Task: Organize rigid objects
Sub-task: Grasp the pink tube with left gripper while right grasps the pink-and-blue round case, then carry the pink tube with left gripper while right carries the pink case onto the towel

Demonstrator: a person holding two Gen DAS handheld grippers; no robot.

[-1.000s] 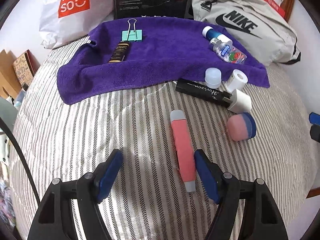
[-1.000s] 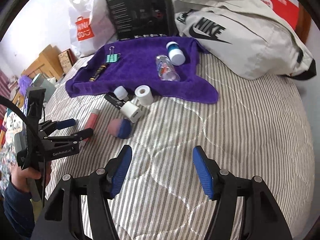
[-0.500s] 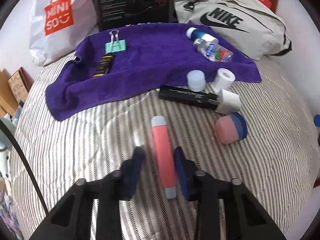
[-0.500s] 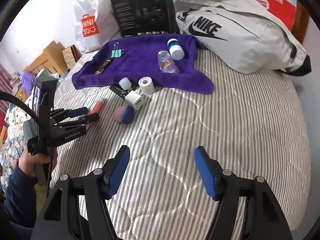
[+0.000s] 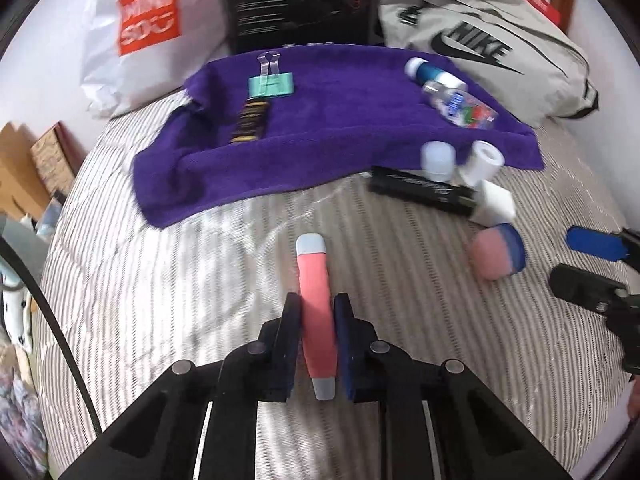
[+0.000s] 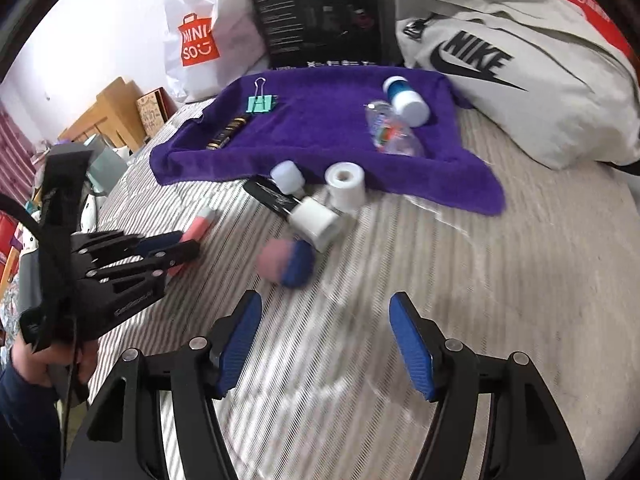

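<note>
A: Surface?
B: Striped bedspread [image 5: 160,300], with a purple towel [image 5: 340,128] at its far side.
A: Left gripper [image 5: 316,344]?
B: Jaws pressed onto the pink tube [image 5: 314,288], which lies lengthwise between them, nearer than the towel, tip toward it.
A: Right gripper [image 6: 326,344]?
B: Jaws spread, holding nothing, short of the pink-and-blue ball [image 6: 286,260] below the towel edge.

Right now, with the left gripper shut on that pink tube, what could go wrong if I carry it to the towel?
1. The left gripper clamps the pink tube near its rear end, so the long front may droop or twist out during the lift.
2. The purple towel already holds a binder clip and a clear bottle; a careless drop could knock them.
3. The right gripper hangs open near the pink-and-blue ball, which might roll if brushed.
</note>
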